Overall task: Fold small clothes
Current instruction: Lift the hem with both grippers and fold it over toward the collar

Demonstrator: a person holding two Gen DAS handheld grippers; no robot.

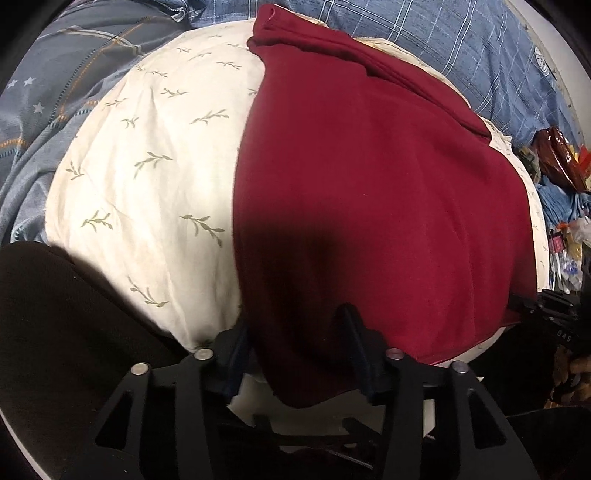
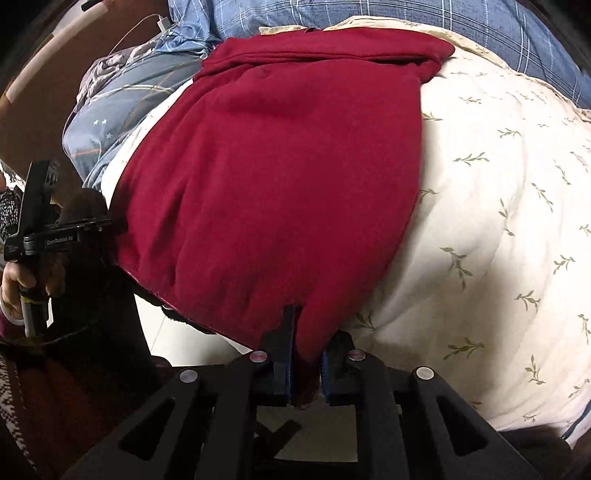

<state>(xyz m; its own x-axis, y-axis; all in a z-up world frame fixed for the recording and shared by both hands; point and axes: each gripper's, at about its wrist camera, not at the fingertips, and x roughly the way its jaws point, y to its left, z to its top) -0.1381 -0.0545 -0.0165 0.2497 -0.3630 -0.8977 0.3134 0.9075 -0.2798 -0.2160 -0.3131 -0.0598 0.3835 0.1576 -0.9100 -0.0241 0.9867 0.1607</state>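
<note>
A dark red garment lies spread on a cream quilt with a green leaf print; its near hem hangs over the quilt's front edge. My left gripper has its fingers spread wide, with the left part of the hem draped between them. In the right wrist view the same red garment fills the middle, and my right gripper is shut on its near right corner. The left gripper's body shows at the far left of that view, held by a hand.
Blue plaid bedding lies behind the quilt. A grey striped, star-printed cloth sits at the left. Cluttered packets lie at the right. A white cable and plug hang at the back left.
</note>
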